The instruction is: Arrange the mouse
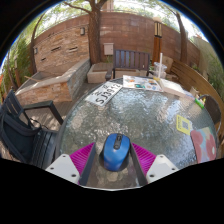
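Gripper view. A small blue computer mouse with a dark scroll wheel [115,152] is recorded between the two fingers of the handheld two-finger gripper [114,163], at the near rim of a round glass-topped table [120,120]. The magenta pads [91,157] are seen pressed against the mouse's left and right flanks, the fingers drawn in narrowly and clamped on it. Whether the mouse is lifted clear of the glass or resting on it cannot be told.

On the far part of the table top a white rectangular plate with dark lettering [103,94] is noted, lying flat and tilted, well apart from the mouse. Beside it, farther right, a flat printed sheet or booklet [143,84] is laid. A clear drinking glass [159,69] is stood upright near the far right rim. Near the right rim, a small yellow-and-white card [184,124] and a pink-red flat item [206,143] are listed; their nature cannot be made out.

Left of the table a dark metal chair [25,130] is placed. Beyond the table, a brick wall [125,35] and a wooden post [95,30] are entered.
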`<state>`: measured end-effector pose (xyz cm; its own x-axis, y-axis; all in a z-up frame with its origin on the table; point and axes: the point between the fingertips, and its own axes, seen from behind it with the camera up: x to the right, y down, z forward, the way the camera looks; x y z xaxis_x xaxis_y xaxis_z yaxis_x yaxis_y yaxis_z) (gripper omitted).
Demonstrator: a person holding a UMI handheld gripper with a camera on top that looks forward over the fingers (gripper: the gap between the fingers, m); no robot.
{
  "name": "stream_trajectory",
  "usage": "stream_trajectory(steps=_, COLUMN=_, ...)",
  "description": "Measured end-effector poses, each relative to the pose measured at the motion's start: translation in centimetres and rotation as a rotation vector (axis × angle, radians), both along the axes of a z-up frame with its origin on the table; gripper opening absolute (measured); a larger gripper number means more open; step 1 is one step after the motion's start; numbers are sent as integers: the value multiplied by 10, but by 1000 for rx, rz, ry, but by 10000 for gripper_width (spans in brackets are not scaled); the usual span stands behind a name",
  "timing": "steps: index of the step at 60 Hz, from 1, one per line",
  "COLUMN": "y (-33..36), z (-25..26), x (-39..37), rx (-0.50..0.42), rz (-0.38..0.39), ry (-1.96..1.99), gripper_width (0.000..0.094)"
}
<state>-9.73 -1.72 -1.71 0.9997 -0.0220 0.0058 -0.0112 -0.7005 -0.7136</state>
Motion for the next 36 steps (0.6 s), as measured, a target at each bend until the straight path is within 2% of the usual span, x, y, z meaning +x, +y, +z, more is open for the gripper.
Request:
stream_trajectory(steps=2, y=3, z=-1, x=-3, rx=0, rz=3, ry=1, gripper_width=647)
stream_trajectory(steps=5, y=6, z=0, x=-2, rx=4, rz=5, ry=1, gripper_width=505)
stream_trajectory(steps=14, y=6, z=0, x=-2, rx=-10, rz=22, ry=4, gripper_width=392)
stream_trajectory(steps=22, y=0, z=17, x=-2, rx=8, rz=77, ry=20, gripper_width=348)
stream_trajectory(steps=27, y=1, z=63, x=0, rx=83, rz=114, ry=66, gripper_width=349)
stream_trajectory(steps=36, y=-6, z=200, x=52, rx=318, rz=157, ry=145, gripper_width=346)
